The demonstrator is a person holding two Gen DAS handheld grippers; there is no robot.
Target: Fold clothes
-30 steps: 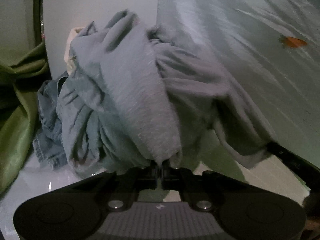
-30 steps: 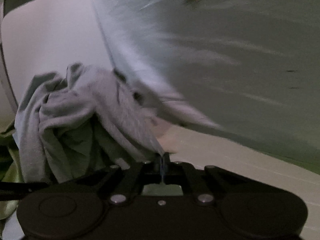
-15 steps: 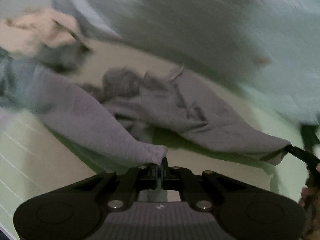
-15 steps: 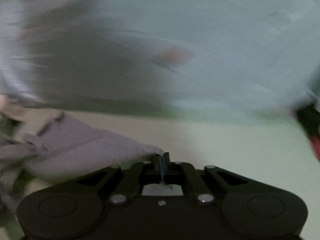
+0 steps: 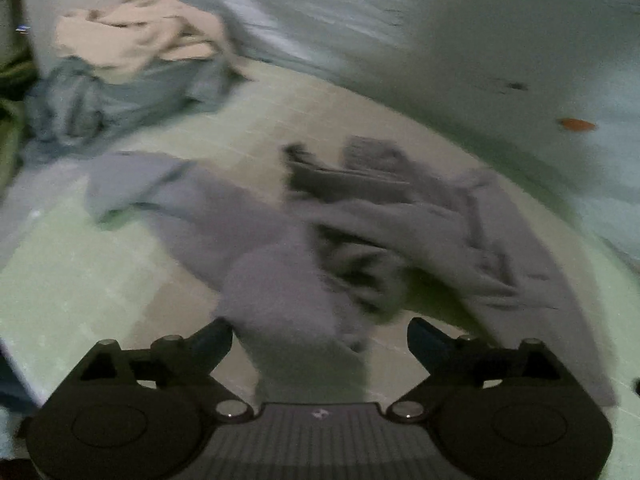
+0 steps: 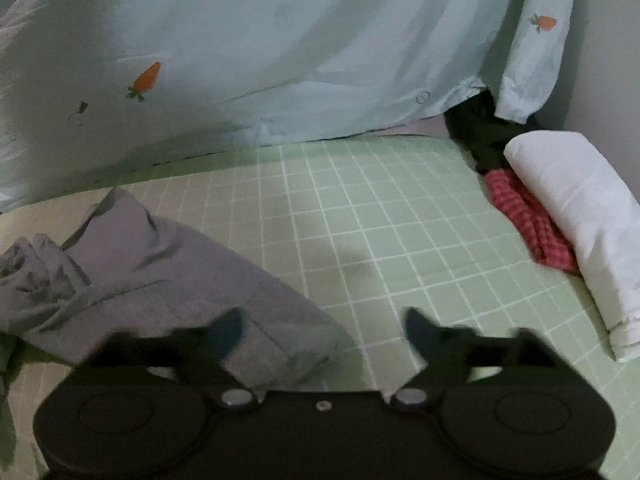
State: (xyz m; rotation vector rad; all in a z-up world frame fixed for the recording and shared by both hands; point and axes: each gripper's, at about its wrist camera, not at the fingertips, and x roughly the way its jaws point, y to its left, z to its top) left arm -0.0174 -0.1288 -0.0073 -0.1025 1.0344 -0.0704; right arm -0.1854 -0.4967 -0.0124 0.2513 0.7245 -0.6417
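Both the left gripper (image 5: 319, 334) and right gripper (image 6: 322, 326) have their jaws spread, holding nothing. The grey garment (image 5: 384, 232) lies crumpled on the green checked sheet (image 6: 400, 216); no containers are visible.

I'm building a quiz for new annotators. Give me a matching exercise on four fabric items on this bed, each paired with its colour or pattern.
Column one:
1. garment lying by the fingers
2. bed sheet
3. hanging cloth
4. bundle under the white pillow

Column two:
A. pale blue with carrot prints
B. red checked
C. grey-purple
D. light green with white grid lines

Pairs: 1-C, 2-D, 3-A, 4-B
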